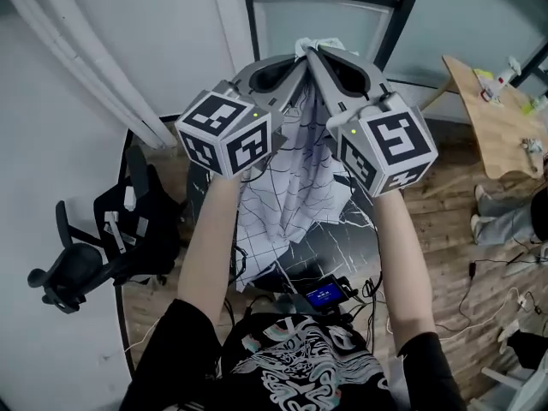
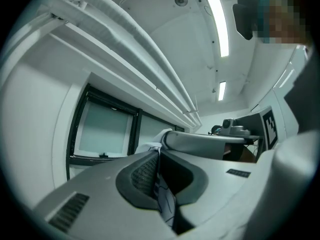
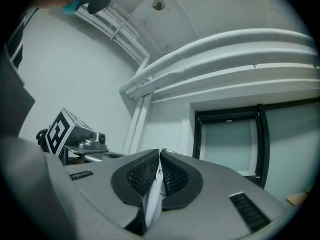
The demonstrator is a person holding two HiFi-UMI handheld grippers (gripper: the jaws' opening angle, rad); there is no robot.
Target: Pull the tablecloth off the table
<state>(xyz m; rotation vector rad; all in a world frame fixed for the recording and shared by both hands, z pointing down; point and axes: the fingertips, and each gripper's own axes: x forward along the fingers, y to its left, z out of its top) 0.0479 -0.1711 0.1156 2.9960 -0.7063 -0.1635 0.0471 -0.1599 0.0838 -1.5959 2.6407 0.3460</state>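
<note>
left gripper [image 1: 295, 63] & right gripper [image 1: 324, 62] both clamped on the tablecloth [image 1: 291, 178], rest hangs onto the table [image 1: 360, 229]. thin pinch tho, a snag at the edge prob yanks it free

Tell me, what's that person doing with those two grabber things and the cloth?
A person holds a gripper in each hand. The left gripper and the right gripper are both clamped shut on the top of a white tablecloth with black lines, their tips close together. The cloth hangs bunched below them over the dark table. Its lower end seems to reach the tabletop, so it isn't clearly off yet.
</note>
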